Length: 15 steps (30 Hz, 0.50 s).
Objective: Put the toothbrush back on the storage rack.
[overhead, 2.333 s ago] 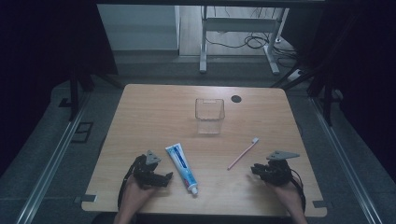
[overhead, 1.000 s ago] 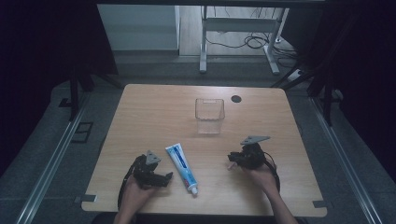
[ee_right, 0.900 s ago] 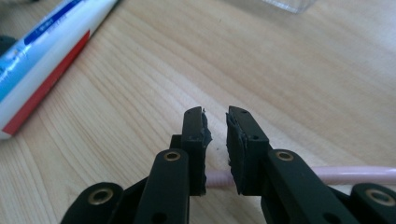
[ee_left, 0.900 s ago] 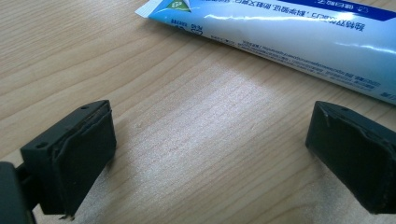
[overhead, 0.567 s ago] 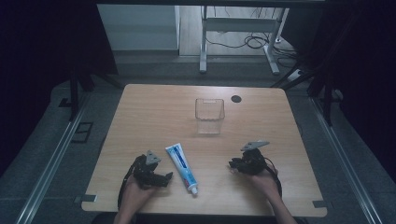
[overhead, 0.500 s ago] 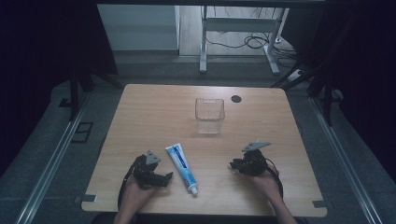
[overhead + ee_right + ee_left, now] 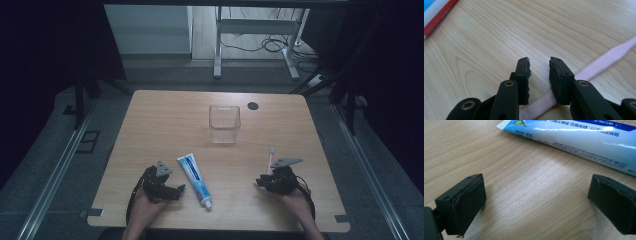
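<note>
Right gripper [image 7: 539, 72], jaws narrowly parted and just been opening, straddles the pink toothbrush [image 7: 599, 63] handle lying flat on the table [image 7: 165, 115]; pads do not yet press it. A sound grip likely needs the jaws lowered squarely across the handle before closing. Left gripper [image 7: 536, 202] rests wide, empty, beside the toothpaste [image 7: 584, 135]; its small print is illegible. Cup [image 7: 224, 124] stands farther back.

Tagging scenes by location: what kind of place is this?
Probably a lab or recording bay, not a home: a bare wooden table on grey floor, dark drapes around it, floor cables behind, and only a toothpaste tube, toothbrush and clear cup laid out.
</note>
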Each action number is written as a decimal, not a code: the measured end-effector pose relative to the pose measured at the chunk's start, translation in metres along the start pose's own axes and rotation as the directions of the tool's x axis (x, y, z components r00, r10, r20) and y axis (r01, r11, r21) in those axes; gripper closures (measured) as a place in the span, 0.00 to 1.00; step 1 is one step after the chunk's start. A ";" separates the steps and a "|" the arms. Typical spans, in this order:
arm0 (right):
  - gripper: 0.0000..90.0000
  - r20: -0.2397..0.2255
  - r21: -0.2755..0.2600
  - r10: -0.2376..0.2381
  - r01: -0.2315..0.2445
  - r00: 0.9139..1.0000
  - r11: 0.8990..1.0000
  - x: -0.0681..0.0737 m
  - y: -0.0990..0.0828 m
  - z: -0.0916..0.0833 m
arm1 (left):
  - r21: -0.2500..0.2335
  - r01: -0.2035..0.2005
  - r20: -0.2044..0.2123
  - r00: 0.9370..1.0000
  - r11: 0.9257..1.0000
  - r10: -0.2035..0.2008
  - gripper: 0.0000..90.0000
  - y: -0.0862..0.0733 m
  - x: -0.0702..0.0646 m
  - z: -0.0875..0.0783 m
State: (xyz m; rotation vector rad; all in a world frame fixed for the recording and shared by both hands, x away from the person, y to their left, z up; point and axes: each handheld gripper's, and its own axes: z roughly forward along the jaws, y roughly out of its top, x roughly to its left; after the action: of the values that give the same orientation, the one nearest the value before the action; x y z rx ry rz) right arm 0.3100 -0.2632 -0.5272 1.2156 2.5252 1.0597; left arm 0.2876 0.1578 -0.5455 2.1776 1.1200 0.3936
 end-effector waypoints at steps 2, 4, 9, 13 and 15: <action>0.76 0.006 0.000 0.006 -0.006 1.000 1.000 -0.002 -0.003 -0.003 | 0.000 -0.005 0.000 1.000 1.000 0.005 0.02 0.000 0.000 0.000; 0.76 0.014 0.002 0.010 -0.010 1.000 1.000 -0.004 -0.005 -0.007 | 0.000 -0.004 0.000 1.000 1.000 0.004 0.02 0.000 0.000 0.000; 0.75 0.034 -0.001 0.024 -0.024 0.999 1.000 -0.012 -0.012 -0.015 | 0.000 -0.007 0.001 1.000 1.000 0.007 0.02 0.000 0.000 0.000; 0.75 0.052 0.002 0.029 -0.030 0.998 1.000 -0.019 -0.016 -0.021 | 0.000 -0.007 0.000 1.000 1.000 0.007 0.02 0.000 0.000 0.000; 0.75 0.064 0.004 0.032 -0.033 0.997 0.999 -0.024 -0.018 -0.024 | 0.000 -0.007 0.000 1.000 1.000 0.007 0.02 0.000 0.000 0.000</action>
State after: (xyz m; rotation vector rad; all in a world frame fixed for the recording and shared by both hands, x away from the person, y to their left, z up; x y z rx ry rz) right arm 0.3043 -0.3012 -0.5250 1.2751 2.4701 1.0059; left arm 0.2879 0.1581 -0.5455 2.1821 1.1127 0.3964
